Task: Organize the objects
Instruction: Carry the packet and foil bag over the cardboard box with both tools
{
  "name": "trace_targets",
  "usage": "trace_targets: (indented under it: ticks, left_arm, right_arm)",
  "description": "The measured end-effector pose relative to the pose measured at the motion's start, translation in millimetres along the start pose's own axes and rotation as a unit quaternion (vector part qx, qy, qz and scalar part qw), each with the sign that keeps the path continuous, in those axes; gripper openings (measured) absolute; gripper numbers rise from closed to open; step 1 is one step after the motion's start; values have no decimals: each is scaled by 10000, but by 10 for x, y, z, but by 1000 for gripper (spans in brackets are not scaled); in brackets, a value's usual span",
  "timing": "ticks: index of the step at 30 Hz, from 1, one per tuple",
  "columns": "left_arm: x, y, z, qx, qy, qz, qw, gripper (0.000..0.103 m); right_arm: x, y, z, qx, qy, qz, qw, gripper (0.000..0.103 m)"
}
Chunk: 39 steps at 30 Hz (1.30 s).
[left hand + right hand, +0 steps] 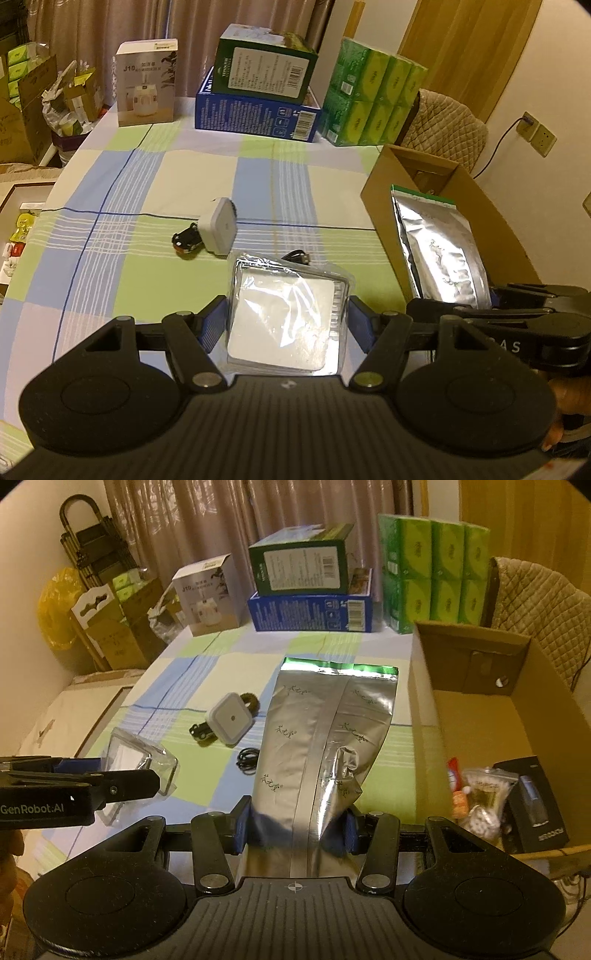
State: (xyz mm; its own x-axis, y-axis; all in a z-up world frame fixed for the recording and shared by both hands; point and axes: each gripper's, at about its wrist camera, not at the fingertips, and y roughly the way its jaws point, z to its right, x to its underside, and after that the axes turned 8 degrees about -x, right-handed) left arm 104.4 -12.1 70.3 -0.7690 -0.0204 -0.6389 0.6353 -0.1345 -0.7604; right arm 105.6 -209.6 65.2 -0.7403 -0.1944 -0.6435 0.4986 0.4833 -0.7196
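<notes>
Left wrist view: my left gripper (286,325) had its blue fingers (213,325) closed on a clear plastic packet (288,314) holding a flat white square, low in the centre of the frame and raised off the checked surface (147,184). At the right edge, the right gripper (480,314) appeared side-on, carrying a silver foil pouch (439,247) in front of an open cardboard box (384,181).

Right wrist view: my right gripper (295,830) had its fingers (242,830) pressed against both edges of the silver foil pouch (325,738), which stood upright in the centre of the frame, its green-trimmed top edge uppermost and its lower right part creased. The left gripper (110,779) entered from the left edge with the clear plastic packet (140,764) clamped in it.

On the surface (207,664), between the two held items, lay a white square plug-in device (231,718), a small black toy car (201,734) just beside it, and a coiled black cable (248,760) near the pouch.

At the right of the frame, the cardboard box (476,635) stood open; its lower corner held a small bag of snacks (484,797) and a black boxed item (535,805).

Along the top of the frame stood a white product box (210,594), a green box (301,565) stacked on a blue box (310,613), and a block of green tissue packs (436,576).
</notes>
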Motion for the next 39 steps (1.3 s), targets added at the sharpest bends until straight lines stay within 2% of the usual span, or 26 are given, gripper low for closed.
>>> trace_targets:
  ticks: [11, 31, 39]
  left_arm:
    - [-11, -78, 260, 66, 105, 52, 9999, 65]
    - [-84, -104, 489, 199, 217, 108, 9995, 65]
    - [-151, -111, 671, 351, 256, 137, 9990, 65]
  right_arm:
    - [-35, -277, 145, 86, 35, 169, 9998, 45]
    - [-97, -548, 332, 172, 24, 313, 9994, 45]
    - [-154, -793, 567, 219, 154, 412, 9988, 45]
